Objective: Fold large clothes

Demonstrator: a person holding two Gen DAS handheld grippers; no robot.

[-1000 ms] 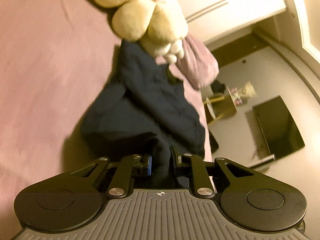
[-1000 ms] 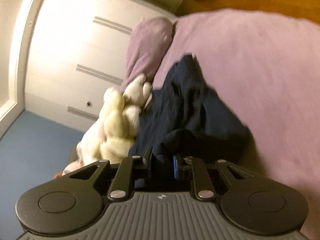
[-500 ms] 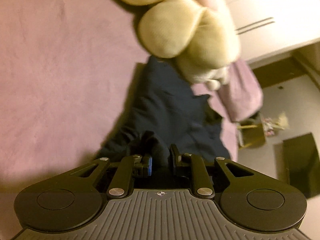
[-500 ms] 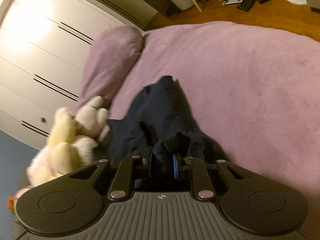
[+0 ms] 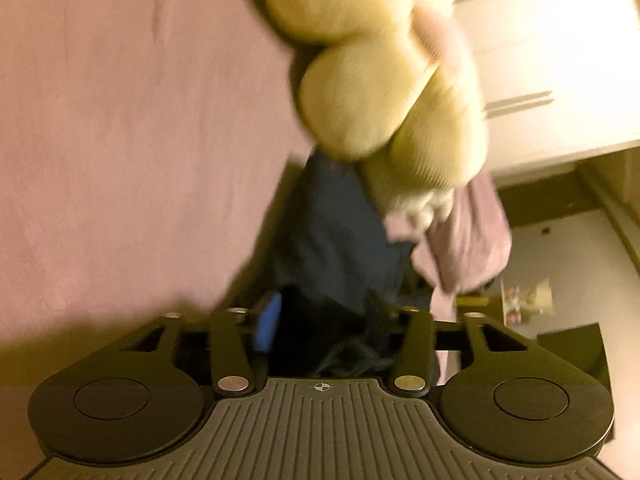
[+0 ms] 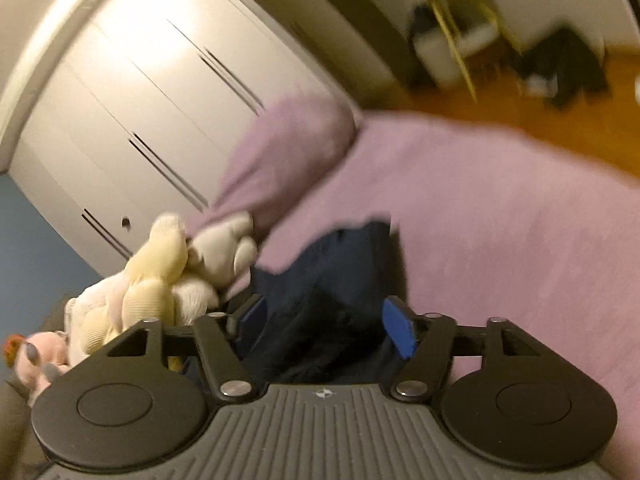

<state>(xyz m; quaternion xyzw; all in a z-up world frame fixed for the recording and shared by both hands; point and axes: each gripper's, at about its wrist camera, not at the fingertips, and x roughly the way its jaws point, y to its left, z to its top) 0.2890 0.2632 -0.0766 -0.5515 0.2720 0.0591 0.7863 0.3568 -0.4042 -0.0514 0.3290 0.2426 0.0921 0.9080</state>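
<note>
Dark navy garment [image 5: 336, 240] bunched on purple bed cover [image 5: 120, 140], one end reaching toward purple pillow [image 6: 288, 152]. Left gripper [image 5: 324, 320] jaws spread wide, navy fabric lying loose between them, not pinched. Right gripper [image 6: 324, 324] jaws likewise wide apart, cloth heaped between blue pads [image 6: 398, 330], no grip. Cream plush toy [image 5: 384, 80] just beside garment, touching its far edge. White wardrobe [image 6: 152, 92] behind bed. Both views motion-blurred.
</note>
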